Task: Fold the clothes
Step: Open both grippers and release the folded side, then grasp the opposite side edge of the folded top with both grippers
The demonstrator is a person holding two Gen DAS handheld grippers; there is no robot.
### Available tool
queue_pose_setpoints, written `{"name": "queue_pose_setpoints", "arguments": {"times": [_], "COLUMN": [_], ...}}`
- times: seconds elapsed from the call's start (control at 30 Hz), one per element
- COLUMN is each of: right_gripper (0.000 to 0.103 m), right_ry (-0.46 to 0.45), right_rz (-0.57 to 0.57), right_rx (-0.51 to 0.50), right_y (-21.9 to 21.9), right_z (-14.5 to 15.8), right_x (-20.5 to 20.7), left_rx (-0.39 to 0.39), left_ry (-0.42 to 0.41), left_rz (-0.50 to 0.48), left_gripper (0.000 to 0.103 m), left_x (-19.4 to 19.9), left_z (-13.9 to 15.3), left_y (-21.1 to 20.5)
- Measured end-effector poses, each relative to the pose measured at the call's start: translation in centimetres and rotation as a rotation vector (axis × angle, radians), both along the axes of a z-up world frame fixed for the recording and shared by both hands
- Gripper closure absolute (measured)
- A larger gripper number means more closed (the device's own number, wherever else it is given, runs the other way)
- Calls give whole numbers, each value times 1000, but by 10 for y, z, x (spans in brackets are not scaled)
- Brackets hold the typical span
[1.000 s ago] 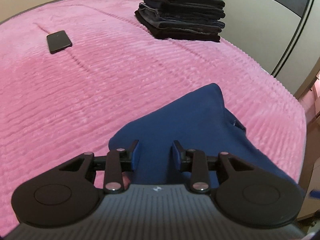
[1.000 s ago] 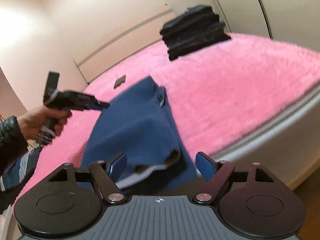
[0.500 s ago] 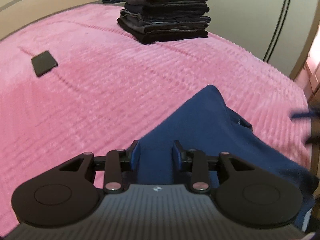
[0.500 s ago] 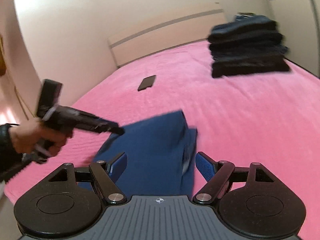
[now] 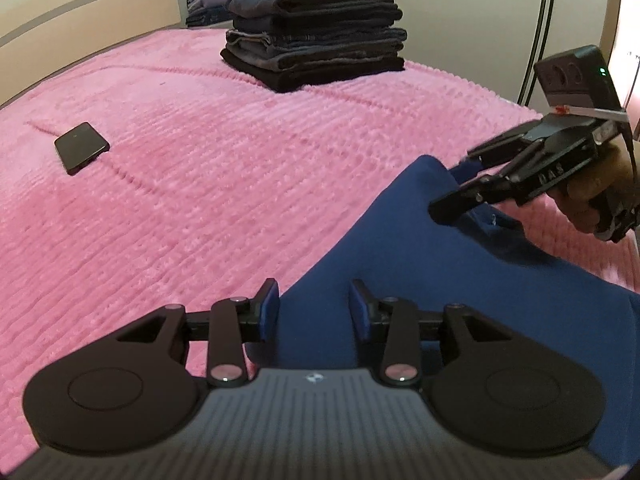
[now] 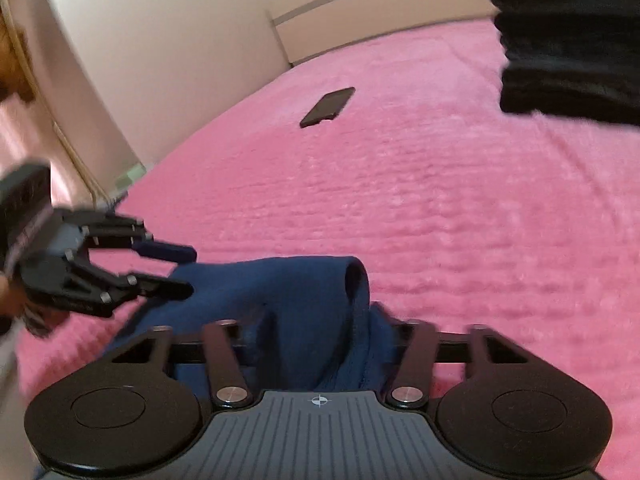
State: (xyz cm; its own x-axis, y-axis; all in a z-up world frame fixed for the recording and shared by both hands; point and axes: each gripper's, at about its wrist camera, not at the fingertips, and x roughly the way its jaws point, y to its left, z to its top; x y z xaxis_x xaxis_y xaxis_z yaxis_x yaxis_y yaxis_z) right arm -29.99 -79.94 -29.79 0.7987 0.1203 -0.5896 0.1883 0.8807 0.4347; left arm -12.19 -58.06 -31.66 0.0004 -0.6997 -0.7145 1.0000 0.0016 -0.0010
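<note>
A navy blue garment lies bunched on the pink bed near its front edge; it also shows in the right wrist view. My left gripper is open, its jaws on either side of the garment's near edge. In the right wrist view it hovers open at the cloth's left end. My right gripper is open, with a fold of the garment heaped between its fingers, which are mostly hidden by cloth. In the left wrist view it reaches open onto the garment's raised far corner.
A tall stack of folded dark clothes stands at the far side of the pink bedspread. A black phone lies on the bed at the left. Wardrobe doors rise behind the bed.
My right gripper has swung in and lowered onto the garment's far end, so cloth now piles between its fingers. My left gripper stays open at the near edge.
</note>
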Motion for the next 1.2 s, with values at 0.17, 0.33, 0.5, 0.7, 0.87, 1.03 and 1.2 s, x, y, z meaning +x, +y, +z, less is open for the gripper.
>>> {"name": "queue_pose_setpoints", "arguments": {"times": [0.17, 0.33, 0.5, 0.7, 0.87, 1.03, 1.2], "right_gripper": [99, 99, 97, 49, 49, 49, 50], "right_ry": [-6, 48, 135, 117, -8, -4, 131], "right_rz": [-64, -103, -141, -163, -71, 222, 258], "right_rx": [2, -37, -60, -260, -344, -353, -338], "right_y": [13, 12, 3, 29, 92, 170, 191], "right_z": [33, 31, 2, 34, 66, 38, 2], "right_x": [-26, -22, -5, -29, -56, -22, -33], "left_rx": [-14, 25, 47, 19, 18, 70, 83], "left_ry": [-61, -73, -57, -18, 3, -29, -59], "left_rz": [-12, -26, 19, 65, 74, 22, 12], "left_gripper": [68, 67, 56, 66, 67, 67, 61], "left_x": [-14, -23, -18, -7, -8, -22, -25], "left_z": [8, 1, -6, 15, 23, 4, -1], "left_y": [-2, -22, -32, -8, 19, 11, 4]}}
